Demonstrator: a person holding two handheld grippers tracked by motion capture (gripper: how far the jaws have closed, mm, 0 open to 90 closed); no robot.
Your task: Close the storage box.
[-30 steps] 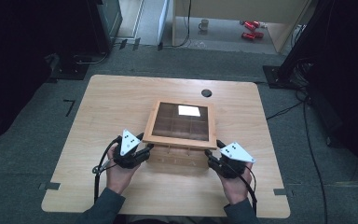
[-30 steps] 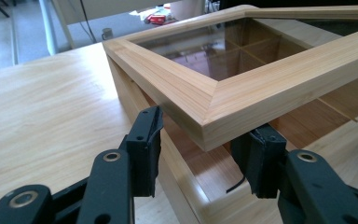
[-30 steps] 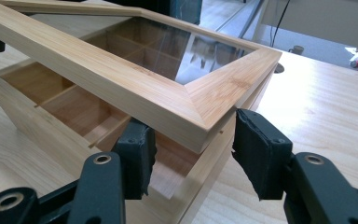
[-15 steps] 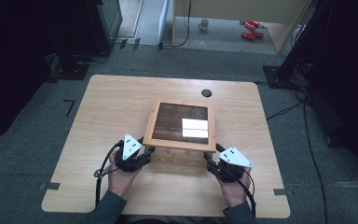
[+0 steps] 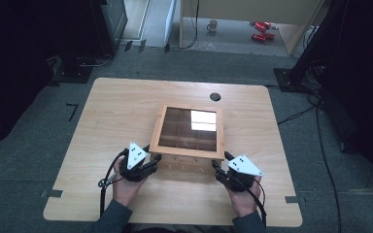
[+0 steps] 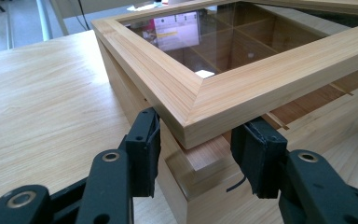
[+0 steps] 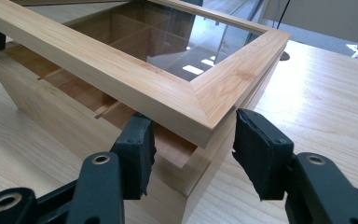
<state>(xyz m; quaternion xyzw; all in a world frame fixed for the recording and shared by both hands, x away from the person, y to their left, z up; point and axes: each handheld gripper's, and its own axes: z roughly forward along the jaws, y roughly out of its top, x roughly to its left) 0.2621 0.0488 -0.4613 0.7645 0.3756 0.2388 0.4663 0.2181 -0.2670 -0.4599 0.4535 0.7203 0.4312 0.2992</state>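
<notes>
- A wooden compartment box (image 5: 190, 162) sits near the middle of the table (image 5: 111, 111), towards the person's edge.
- Its glass-paned lid (image 5: 189, 131) is tilted, the near edge raised off the box.
- The left tongs (image 5: 151, 158) straddle the lid's near left corner (image 6: 189, 128), jaws partly open; whether the pads press it cannot be told.
- The right tongs (image 5: 219, 167) straddle the near right corner (image 7: 205, 126) likewise, with a gap at the outer pad (image 7: 256, 149).
</notes>
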